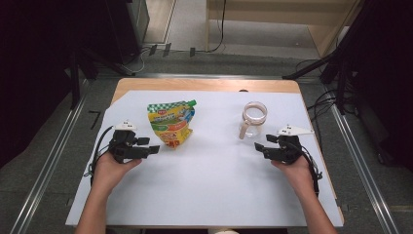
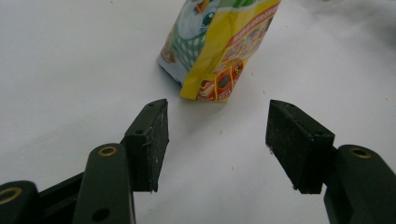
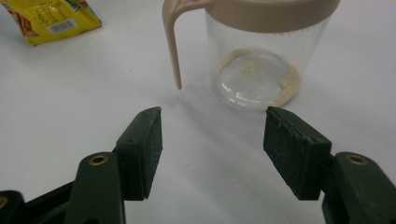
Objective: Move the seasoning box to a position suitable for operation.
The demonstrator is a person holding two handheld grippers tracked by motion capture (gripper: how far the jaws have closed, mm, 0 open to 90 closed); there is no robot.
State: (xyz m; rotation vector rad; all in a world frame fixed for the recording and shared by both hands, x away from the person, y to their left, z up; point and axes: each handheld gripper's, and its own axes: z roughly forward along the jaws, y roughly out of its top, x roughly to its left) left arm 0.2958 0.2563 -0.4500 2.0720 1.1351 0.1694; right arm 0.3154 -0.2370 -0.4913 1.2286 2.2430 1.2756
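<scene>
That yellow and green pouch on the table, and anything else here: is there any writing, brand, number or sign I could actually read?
Pouch: printed text, a red logo patch and picture panels, all too small or blurred to read.
Pouch, barcode label seen from the right gripper view: digits too small to read.
Clear jug with beige rim: no writing visible.
White table cover: no writing.

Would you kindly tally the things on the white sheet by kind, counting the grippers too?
Pouch: 1, yellow and green, lying on the sheet.
Jug: 1, clear, with a beige rim and handle.
Grippers: 2, the left gripper and the right gripper, both open and holding nothing.
Total: 4
</scene>
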